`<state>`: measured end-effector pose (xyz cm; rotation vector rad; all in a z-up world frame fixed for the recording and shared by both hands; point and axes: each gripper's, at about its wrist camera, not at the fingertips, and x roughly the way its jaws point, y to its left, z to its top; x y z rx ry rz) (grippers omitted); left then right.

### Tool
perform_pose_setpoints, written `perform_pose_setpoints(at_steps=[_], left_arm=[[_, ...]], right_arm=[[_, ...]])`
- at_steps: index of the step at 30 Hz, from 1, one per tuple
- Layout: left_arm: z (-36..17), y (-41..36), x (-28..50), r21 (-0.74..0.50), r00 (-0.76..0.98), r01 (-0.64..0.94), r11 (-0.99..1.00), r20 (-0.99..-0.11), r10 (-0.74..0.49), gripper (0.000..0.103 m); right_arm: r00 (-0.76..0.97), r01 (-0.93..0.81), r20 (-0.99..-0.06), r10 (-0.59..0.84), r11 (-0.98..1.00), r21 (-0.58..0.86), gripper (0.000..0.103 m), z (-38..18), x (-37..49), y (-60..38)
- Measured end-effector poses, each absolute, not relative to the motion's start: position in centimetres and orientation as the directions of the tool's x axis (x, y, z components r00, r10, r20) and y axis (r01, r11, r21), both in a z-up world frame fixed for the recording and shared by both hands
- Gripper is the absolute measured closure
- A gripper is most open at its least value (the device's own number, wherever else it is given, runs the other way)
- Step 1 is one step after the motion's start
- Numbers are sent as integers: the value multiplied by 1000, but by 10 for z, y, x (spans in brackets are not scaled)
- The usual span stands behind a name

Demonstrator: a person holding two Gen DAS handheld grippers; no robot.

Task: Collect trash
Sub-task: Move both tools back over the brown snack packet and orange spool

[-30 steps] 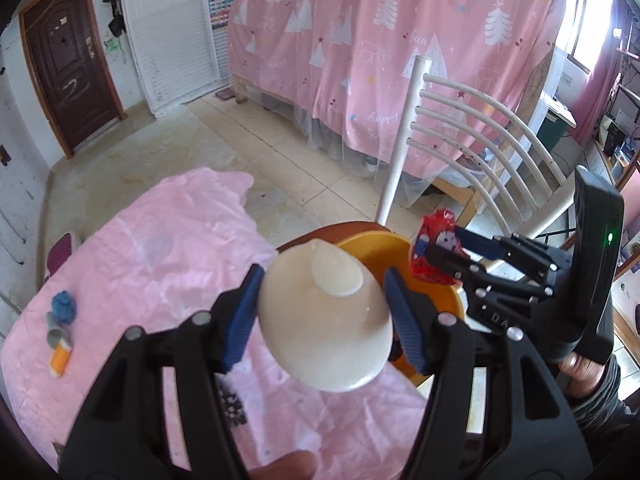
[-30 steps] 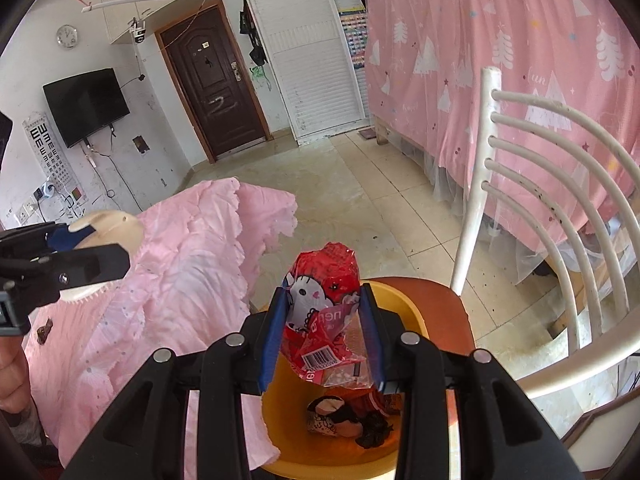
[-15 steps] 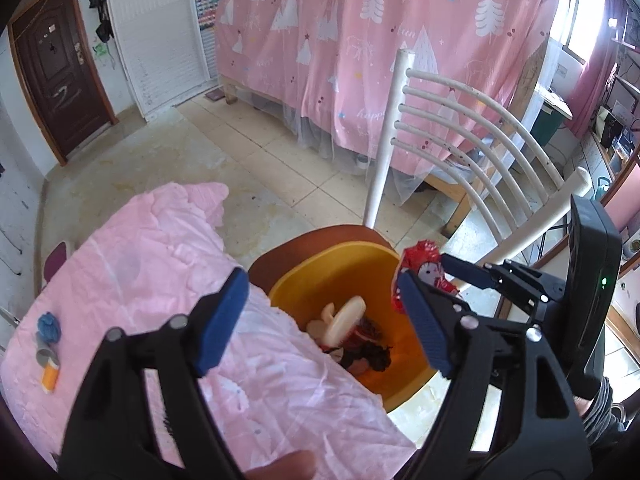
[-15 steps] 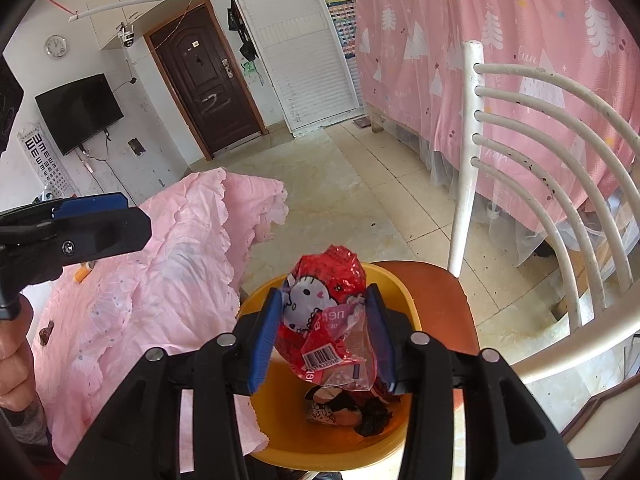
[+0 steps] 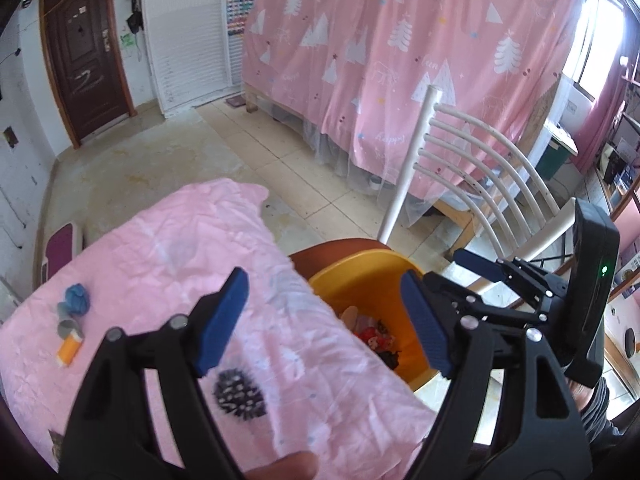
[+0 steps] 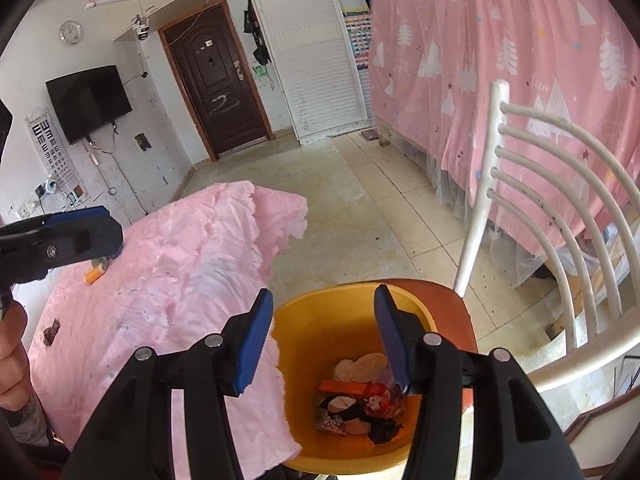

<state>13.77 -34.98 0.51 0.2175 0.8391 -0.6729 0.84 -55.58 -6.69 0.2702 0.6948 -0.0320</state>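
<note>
Both your loads are in the bin. Your right gripper (image 6: 322, 338) hangs right over the orange waste basket (image 6: 344, 304) on the chair seat, and its jaws have just been opening: they stand partly apart with nothing between the blue pads. The red snack wrapper (image 6: 380, 398) lies at the bottom of the basket among the other scraps, beside a pale ridged piece (image 6: 370, 364) and an orange strip (image 6: 342, 387).

Your left gripper (image 5: 324, 320) is spread wide and empty too, its jaws having opened within the last second. It points at the seam where the pink tablecloth (image 5: 168, 256) meets the basket rim (image 5: 360, 268). So the drop step looks done for both hands, and you're in the gap between deposits.

What's left? On the cloth to the left in the left wrist view, a small cluster lies waiting: a crumpled blue scrap (image 5: 76, 298), a grey cap (image 5: 67, 327) and an orange vial (image 5: 69, 350) just beside each other. A dark spiky piece (image 5: 238, 392) lies close under your left jaws, and the right wrist view shows a small brown bit (image 6: 51, 330) near the table's near edge.

Next move, as I read it: swing the left gripper back over the cloth, keep it wide, and settle over one piece at a time. The spiky one is nearest. The flat scraps may need pinching low against the cloth, and it could bunch up into the pads.
</note>
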Motion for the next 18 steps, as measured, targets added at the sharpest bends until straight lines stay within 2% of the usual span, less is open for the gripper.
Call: perform_pose_setpoints(at_steps=[18], left_arm=[[14, -190, 144, -118, 608, 401, 908, -707, -361, 28]], right_arm=[[761, -123, -626, 170, 985, 119, 60, -19, 73, -415]])
